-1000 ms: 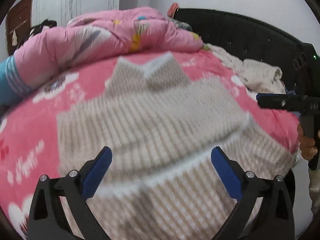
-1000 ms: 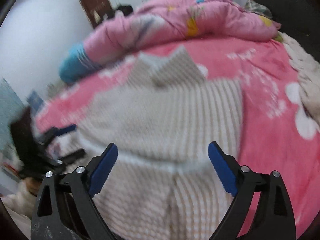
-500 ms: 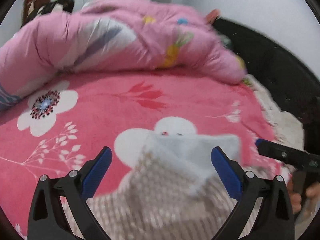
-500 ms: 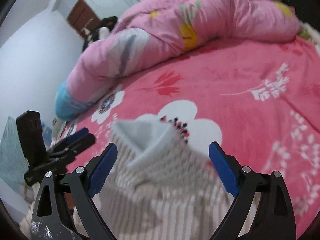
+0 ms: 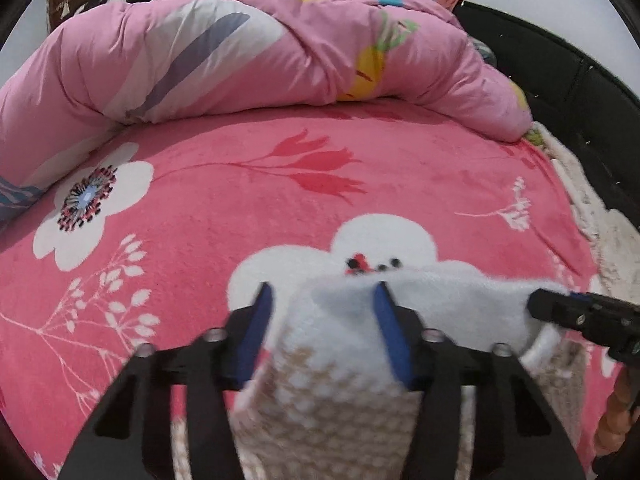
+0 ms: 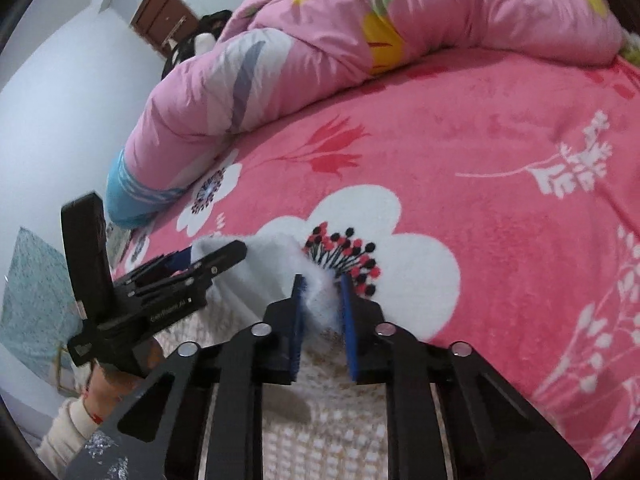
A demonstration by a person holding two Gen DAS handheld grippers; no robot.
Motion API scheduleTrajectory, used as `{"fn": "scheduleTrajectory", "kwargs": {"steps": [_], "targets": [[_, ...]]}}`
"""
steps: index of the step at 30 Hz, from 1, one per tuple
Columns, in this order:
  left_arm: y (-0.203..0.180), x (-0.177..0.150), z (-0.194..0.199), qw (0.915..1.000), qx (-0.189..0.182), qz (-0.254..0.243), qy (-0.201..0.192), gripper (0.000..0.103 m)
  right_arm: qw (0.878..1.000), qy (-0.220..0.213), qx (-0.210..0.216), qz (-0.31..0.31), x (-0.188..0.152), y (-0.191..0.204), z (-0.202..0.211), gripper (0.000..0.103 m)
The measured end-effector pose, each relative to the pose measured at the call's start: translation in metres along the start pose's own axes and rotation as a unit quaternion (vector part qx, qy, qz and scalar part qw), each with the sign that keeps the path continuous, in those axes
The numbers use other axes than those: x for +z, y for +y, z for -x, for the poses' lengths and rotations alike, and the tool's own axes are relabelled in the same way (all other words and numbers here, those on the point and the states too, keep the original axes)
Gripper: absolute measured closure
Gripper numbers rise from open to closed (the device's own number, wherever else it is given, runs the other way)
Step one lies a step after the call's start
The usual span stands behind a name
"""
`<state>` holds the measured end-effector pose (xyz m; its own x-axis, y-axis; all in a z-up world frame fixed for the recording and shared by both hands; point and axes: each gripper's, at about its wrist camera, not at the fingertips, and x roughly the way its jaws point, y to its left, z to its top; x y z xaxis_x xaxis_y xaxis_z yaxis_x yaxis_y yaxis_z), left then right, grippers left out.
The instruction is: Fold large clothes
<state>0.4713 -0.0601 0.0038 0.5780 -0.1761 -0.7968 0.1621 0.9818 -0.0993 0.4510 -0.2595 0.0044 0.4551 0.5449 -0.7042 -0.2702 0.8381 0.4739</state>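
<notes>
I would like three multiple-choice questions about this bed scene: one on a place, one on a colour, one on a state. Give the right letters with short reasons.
1. Where does the quilt lie?
A. at the far side of the bed
B. on the floor
C. over the sweater

2. What colour is the blanket?
A. green with stripes
B. pink with white flowers
C. plain grey

3. What is between the fingers of the right hand-held gripper?
A. nothing
B. a pillow
C. the white edge of the sweater

Answers:
1 A, it is bunched beyond the blanket.
2 B, white flowers show on pink.
3 C, the closing blue pads pinch white fabric.
</notes>
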Motion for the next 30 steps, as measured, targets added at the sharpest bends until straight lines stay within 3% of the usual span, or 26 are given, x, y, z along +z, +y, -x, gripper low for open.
{"fn": "scheduleTrajectory", "kwargs": {"steps": [5,9,12,13,14,19,21,24,27,30], "targets": [[-0.011,-0.016,0.039,0.9990,-0.003,-0.034,-0.029,0.076,0.998,0.004,-0.033,0.048,-0.025,0.025,0.020,0.092],[-0.018,-0.052,0.077,0.9952,-0.014,-0.082,-0.051,0.082,0.995,0.013,-0.049,0.091,-0.057,0.038,0.035,0.091],[-0.020,-0.089,0.098,0.9909,-0.015,-0.119,-0.062,0.088,0.990,0.040,-0.059,0.123,-0.086,0.043,0.045,0.086],[-0.019,-0.099,0.101,0.9899,-0.015,-0.126,-0.063,0.089,0.988,0.045,-0.062,0.133,-0.093,0.045,0.052,0.080],[-0.019,-0.112,0.104,0.9887,-0.014,-0.135,-0.064,0.090,0.987,0.042,-0.051,0.143,-0.099,0.050,0.066,0.071],[-0.014,-0.152,0.100,0.9867,-0.024,-0.148,-0.062,0.090,0.989,-0.021,-0.016,0.145,-0.077,0.080,0.105,0.065],[-0.010,-0.157,0.099,0.9886,-0.035,-0.134,-0.060,0.090,0.992,-0.014,-0.006,0.128,-0.063,0.091,0.087,0.063],[0.001,-0.164,0.105,0.9912,-0.064,-0.098,-0.062,0.089,0.993,0.030,-0.006,0.113,-0.062,0.098,0.037,0.067],[0.016,-0.175,0.123,0.9896,-0.103,-0.079,-0.062,0.089,0.990,0.092,-0.015,0.106,-0.088,0.093,-0.010,0.070],[0.029,-0.185,0.147,0.9849,-0.135,-0.074,-0.080,0.088,0.984,0.126,-0.046,0.120,-0.126,0.083,-0.028,0.070]]}}
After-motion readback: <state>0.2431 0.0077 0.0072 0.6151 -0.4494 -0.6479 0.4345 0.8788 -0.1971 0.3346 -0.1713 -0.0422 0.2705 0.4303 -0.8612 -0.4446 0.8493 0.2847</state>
